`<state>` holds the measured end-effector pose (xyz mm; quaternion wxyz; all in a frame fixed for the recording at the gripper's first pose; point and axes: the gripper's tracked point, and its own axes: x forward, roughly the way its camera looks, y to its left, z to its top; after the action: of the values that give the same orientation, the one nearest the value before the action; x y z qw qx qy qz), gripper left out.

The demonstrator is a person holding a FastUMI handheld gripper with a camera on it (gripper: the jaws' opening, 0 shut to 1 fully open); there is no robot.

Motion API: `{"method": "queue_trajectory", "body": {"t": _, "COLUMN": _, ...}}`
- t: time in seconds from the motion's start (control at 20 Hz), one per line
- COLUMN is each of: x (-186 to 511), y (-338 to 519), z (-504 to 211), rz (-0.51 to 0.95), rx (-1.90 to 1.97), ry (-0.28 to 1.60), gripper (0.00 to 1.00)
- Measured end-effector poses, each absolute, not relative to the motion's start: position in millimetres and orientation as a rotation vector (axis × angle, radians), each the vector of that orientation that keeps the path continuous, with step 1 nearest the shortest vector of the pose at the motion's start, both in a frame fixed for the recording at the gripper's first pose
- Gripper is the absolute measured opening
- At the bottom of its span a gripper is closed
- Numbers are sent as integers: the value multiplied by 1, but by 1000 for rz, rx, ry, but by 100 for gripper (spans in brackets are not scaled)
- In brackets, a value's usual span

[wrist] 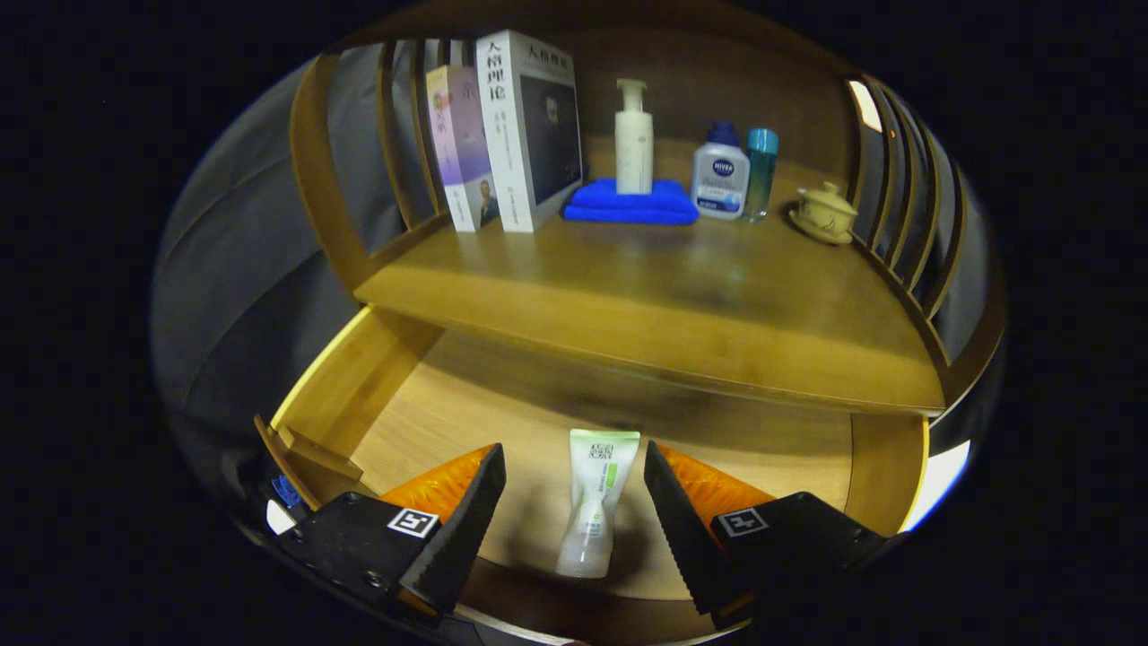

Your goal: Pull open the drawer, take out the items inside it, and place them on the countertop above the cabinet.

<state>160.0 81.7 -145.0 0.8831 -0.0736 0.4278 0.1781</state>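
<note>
The wooden drawer (359, 386) is pulled out below the countertop (646, 296). Flat on the drawer floor lies a white and green tube (595, 499), cap end toward me. My gripper (574, 467) hangs open above the drawer, its two fingers standing on either side of the tube with a gap to each. Neither finger touches the tube.
On the countertop stand two books (502, 135) at the back left, a white pump bottle (634, 135) on a folded blue cloth (630, 202), a white bottle with a blue cap (720, 175), a slim teal bottle (761, 170) and a small lidded cup (825, 213). Curved wooden slats (906, 206) rail both sides.
</note>
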Motion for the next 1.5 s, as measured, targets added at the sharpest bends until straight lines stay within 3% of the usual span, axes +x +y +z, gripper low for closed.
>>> {"method": "queue_trajectory", "body": {"t": 0.2, "x": 151, "y": 71, "z": -174, "rz": 360, "rx": -194, "ry": 1051, "gripper": 97}}
{"method": "queue_trajectory", "body": {"t": 0.6, "x": 144, "y": 70, "z": -202, "rz": 370, "rx": -185, "ry": 1195, "gripper": 93}}
{"method": "queue_trajectory", "body": {"t": 0.9, "x": 139, "y": 61, "z": -217, "rz": 371, "rx": -225, "ry": 1243, "gripper": 49}}
{"method": "queue_trajectory", "body": {"t": 1.0, "x": 141, "y": 63, "z": -215, "rz": 388, "rx": -248, "ry": 1227, "gripper": 50}}
{"method": "queue_trajectory", "body": {"t": 1.2, "x": 147, "y": 64, "z": -211, "rz": 419, "rx": -317, "ry": 1127, "gripper": 26}}
{"method": "queue_trajectory", "body": {"t": 1.25, "x": 154, "y": 66, "z": -210, "rz": 430, "rx": -344, "ry": 1105, "gripper": 13}}
{"method": "queue_trajectory", "body": {"t": 1.5, "x": 138, "y": 68, "z": -205, "rz": 486, "rx": -413, "ry": 1063, "gripper": 12}}
